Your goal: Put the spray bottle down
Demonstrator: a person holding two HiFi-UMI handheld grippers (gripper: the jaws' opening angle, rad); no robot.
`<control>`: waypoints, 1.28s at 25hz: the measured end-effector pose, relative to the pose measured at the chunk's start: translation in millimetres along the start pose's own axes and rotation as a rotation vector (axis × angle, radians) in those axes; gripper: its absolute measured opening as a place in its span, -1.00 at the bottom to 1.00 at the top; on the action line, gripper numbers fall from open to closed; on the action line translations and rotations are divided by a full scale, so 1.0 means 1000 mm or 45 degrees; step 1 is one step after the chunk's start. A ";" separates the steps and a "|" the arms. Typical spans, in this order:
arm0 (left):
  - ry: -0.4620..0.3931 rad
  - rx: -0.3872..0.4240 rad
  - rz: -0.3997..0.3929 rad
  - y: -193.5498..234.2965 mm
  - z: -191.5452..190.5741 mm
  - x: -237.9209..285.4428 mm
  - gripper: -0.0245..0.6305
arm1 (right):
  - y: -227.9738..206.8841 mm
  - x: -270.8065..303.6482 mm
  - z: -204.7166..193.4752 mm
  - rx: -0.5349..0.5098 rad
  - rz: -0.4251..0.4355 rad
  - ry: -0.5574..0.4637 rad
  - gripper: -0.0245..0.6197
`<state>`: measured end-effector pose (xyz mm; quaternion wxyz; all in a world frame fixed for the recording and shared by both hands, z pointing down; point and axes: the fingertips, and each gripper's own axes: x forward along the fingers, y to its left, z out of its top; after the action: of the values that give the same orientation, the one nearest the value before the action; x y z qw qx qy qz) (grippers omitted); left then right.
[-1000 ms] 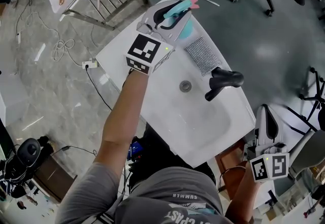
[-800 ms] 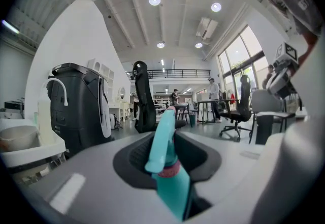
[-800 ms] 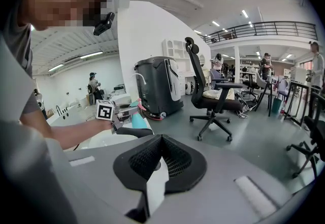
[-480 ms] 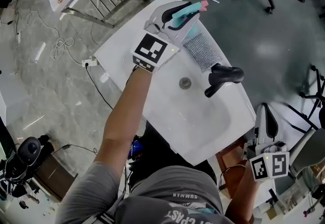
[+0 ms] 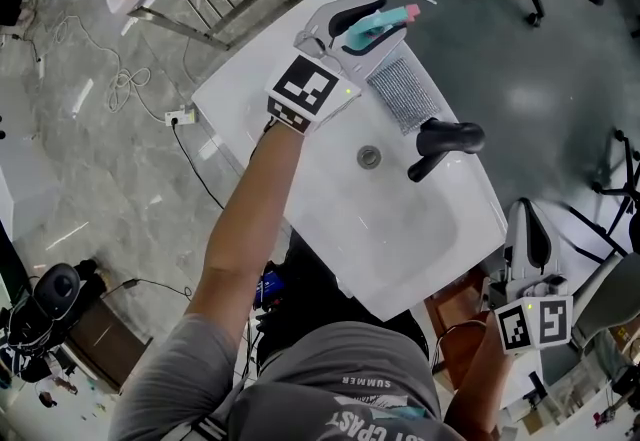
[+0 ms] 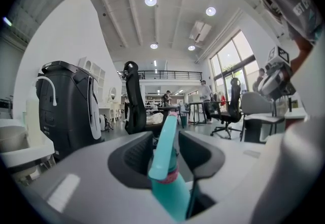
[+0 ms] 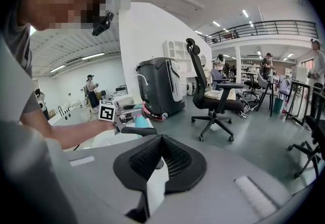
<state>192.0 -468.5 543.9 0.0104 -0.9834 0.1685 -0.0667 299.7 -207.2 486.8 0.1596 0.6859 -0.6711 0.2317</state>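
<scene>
At the far rim of the sink, the left claw has just been opening, loose around the spray bottle; unseated, the bottle may topple off the edge.

One bottle. One sink, one tap, one drain, one mesh mat. Two grippers: left gripper, right gripper. One marker cube on each.
</scene>
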 end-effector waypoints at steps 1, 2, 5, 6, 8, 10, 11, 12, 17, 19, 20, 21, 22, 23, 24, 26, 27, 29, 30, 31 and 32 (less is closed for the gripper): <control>-0.002 0.003 0.000 -0.001 0.001 0.000 -0.42 | 0.001 -0.001 0.000 0.000 0.002 -0.002 -0.92; -0.002 0.005 0.002 -0.001 0.002 -0.001 -0.39 | 0.003 -0.001 0.000 -0.001 0.005 -0.003 -0.92; 0.003 0.014 0.013 0.001 0.002 -0.003 -0.30 | 0.005 -0.003 0.000 -0.005 0.007 -0.009 -0.92; 0.005 0.019 0.017 0.001 0.002 -0.004 -0.27 | 0.006 -0.004 0.000 -0.006 0.007 -0.011 -0.92; 0.008 0.032 0.020 0.001 0.004 -0.007 -0.24 | 0.006 -0.006 0.000 -0.006 0.009 -0.016 -0.92; 0.009 0.044 0.021 0.001 0.007 -0.010 -0.23 | 0.007 -0.008 0.001 -0.008 0.012 -0.020 -0.92; 0.008 0.049 0.021 0.000 0.009 -0.011 -0.22 | 0.008 -0.009 0.002 -0.009 0.013 -0.023 -0.92; 0.007 0.052 0.023 0.000 0.011 -0.013 -0.21 | 0.009 -0.011 0.004 -0.011 0.013 -0.026 -0.92; 0.007 0.070 0.025 -0.002 0.021 -0.022 -0.16 | 0.014 -0.016 0.011 -0.017 0.023 -0.040 -0.92; 0.003 0.083 0.023 -0.004 0.026 -0.027 -0.16 | 0.016 -0.017 0.014 -0.021 0.027 -0.047 -0.92; 0.002 0.092 0.023 -0.005 0.028 -0.030 -0.16 | 0.017 -0.018 0.016 -0.024 0.029 -0.052 -0.92; 0.004 0.102 0.024 -0.006 0.031 -0.034 -0.16 | 0.018 -0.019 0.018 -0.026 0.031 -0.058 -0.92; 0.007 0.112 0.026 -0.007 0.034 -0.037 -0.16 | 0.019 -0.020 0.021 -0.029 0.034 -0.065 -0.92; 0.008 0.122 0.028 -0.007 0.037 -0.041 -0.16 | 0.020 -0.022 0.024 -0.032 0.036 -0.075 -0.92; 0.007 0.131 0.031 -0.008 0.041 -0.045 -0.16 | 0.022 -0.023 0.027 -0.036 0.039 -0.085 -0.92; 0.003 0.148 0.039 -0.008 0.049 -0.053 -0.16 | 0.025 -0.026 0.033 -0.044 0.045 -0.106 -0.92; 0.001 0.156 0.045 -0.009 0.053 -0.058 -0.16 | 0.027 -0.027 0.035 -0.048 0.050 -0.114 -0.92; -0.001 0.173 0.060 -0.009 0.063 -0.070 -0.18 | 0.032 -0.030 0.040 -0.057 0.062 -0.130 -0.92; -0.002 0.183 0.068 -0.009 0.068 -0.076 -0.19 | 0.034 -0.031 0.043 -0.062 0.069 -0.139 -0.92; -0.004 0.192 0.076 -0.010 0.074 -0.081 -0.21 | 0.036 -0.033 0.047 -0.067 0.076 -0.150 -0.92; -0.007 0.202 0.084 -0.010 0.080 -0.087 -0.23 | 0.038 -0.034 0.051 -0.074 0.082 -0.162 -0.92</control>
<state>125.2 -429.9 453.5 0.0911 -0.9736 0.1948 -0.0767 267.6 -206.8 422.2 0.1288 0.6723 -0.7081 0.1731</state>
